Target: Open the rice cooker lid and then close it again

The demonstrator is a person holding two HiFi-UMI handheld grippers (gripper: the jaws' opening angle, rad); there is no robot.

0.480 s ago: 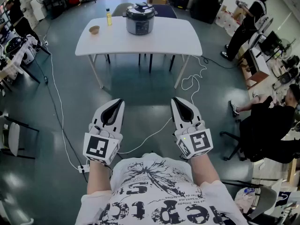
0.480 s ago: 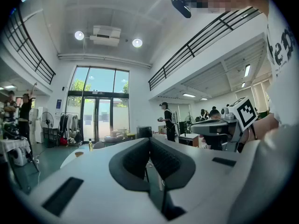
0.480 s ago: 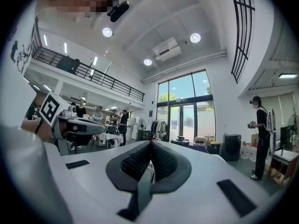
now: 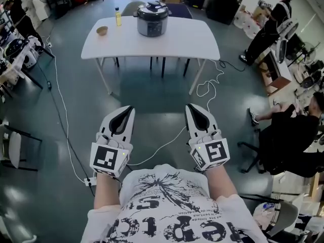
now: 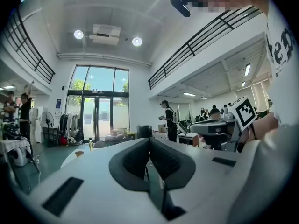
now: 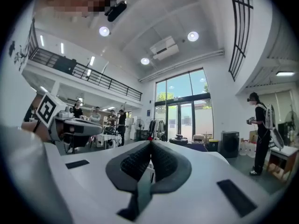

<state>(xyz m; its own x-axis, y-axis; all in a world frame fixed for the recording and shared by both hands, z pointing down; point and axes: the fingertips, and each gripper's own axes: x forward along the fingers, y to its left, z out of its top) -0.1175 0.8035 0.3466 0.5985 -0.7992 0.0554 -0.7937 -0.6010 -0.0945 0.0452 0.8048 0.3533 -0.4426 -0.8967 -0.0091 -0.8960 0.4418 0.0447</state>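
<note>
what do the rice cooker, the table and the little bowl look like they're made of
Rice cooker: body looks like brushed metal, with a grey sheen; lid dark, likely plastic. Table: smooth matte white top, probably laminate or painted board. Bowl: tan-brown, maybe wood or ceramic; too small to tell.

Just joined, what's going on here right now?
A person holds the left gripper and right gripper level in front of them, both shut and empty. The rice cooker stands on the table well ahead, its lid closed, with a bowl and bottle alongside. Neither gripper is near it.
</note>
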